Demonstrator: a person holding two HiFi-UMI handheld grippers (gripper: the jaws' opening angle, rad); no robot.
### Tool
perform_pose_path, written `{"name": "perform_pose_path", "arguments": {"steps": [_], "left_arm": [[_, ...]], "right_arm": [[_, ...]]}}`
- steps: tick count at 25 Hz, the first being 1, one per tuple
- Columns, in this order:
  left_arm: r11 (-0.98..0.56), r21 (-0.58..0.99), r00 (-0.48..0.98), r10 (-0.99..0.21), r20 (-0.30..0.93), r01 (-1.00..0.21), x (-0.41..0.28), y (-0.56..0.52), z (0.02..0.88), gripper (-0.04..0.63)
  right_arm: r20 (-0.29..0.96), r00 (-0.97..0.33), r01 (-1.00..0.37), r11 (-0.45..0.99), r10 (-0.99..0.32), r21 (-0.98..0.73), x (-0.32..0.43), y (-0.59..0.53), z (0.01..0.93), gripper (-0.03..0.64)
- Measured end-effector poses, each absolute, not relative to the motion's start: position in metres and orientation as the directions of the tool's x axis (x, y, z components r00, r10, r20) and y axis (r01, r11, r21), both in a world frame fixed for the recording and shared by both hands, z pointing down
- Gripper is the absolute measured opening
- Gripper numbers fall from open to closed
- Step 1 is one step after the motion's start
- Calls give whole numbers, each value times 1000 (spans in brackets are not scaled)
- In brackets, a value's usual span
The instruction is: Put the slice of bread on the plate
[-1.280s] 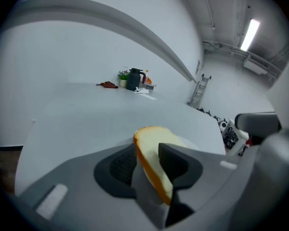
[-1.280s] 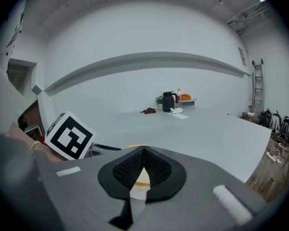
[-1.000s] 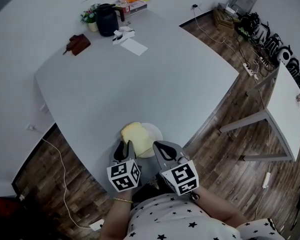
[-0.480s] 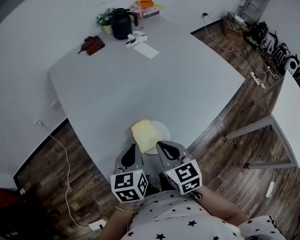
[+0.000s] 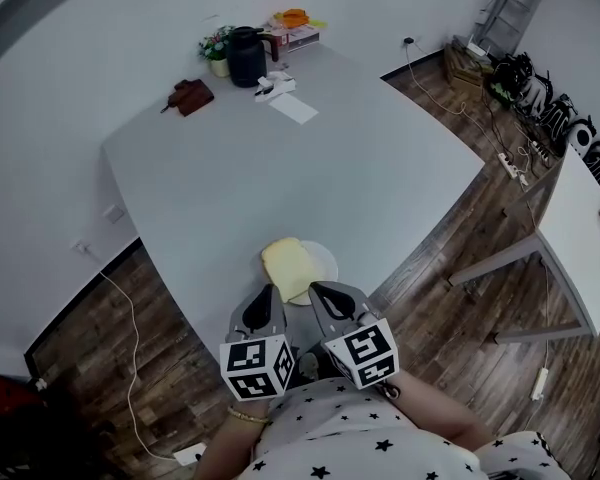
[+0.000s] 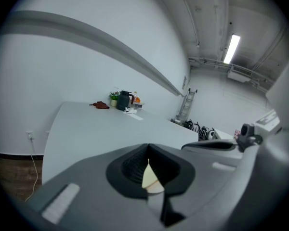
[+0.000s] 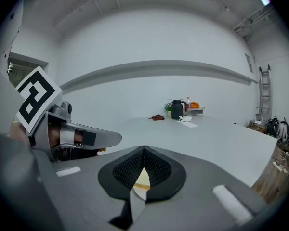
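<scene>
Worktop (image 5: 280, 158) near edge: bread slice (image 5: 287, 267) overlapping plate (image 5: 327, 264); judged light, soft; edge grip advised. Left gripper (image 5: 266, 300), right gripper (image 5: 322, 296): jaws closed, empty.

Slice of bread (image 5: 288, 269): pale yellow, tan crust edge. Plate (image 5: 327, 264): white. Worktop (image 5: 280, 168): plain pale grey. Left claw (image 5: 269, 293) and right claw (image 5: 316, 290): grey, black ribbed pads, cubes bearing black-and-white square markers. Floor (image 5: 450, 218): dark brown wood planks. Shirt (image 5: 330, 438): white, black stars. Jug (image 5: 246, 56), twelve o'clock from the bread: black.
</scene>
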State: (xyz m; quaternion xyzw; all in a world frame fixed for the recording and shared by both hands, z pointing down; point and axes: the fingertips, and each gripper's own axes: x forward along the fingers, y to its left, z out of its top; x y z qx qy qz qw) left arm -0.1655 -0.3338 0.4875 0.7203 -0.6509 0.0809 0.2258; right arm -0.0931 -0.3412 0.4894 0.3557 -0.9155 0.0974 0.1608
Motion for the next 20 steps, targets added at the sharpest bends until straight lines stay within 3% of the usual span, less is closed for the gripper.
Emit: {"name": "perform_pose_path", "arguments": {"steps": [20], "left_arm": [[-77, 213, 160, -901, 403, -974, -160, -315, 483, 8]], "right_arm": [[353, -689, -688, 724, -633, -45, -92, -321, 485, -2]]}}
